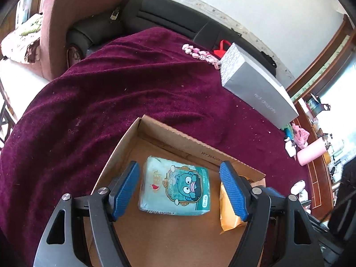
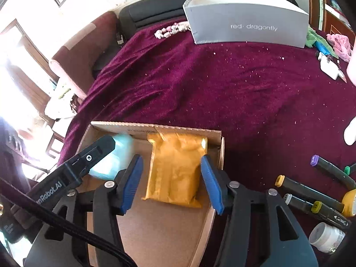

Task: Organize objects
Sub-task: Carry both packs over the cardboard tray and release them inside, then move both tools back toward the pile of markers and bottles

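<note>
Both packs are sitting flat in the cardboard box (image 1: 124, 151) on the table. The blue tissue pack (image 1: 175, 187) lies between the pads of the left hand-held gripper (image 1: 180, 191), jaws wide, not touching it. Same deal on the right: the right hand-held gripper (image 2: 173, 182) straddles the yellow pack (image 2: 175, 169) (pads apart from its sides), jaws open

Both wrist views look steeply down from close above the cardboard box (image 1: 124, 146) on the maroon worktop (image 1: 111, 93). The left wrist view sits over its left half, the grey shoebox (image 1: 255, 84) at two o'clock; the right over its right half, shoebox (image 2: 247, 26) at one o'clock. Both share box, shoebox and worktop.
</note>
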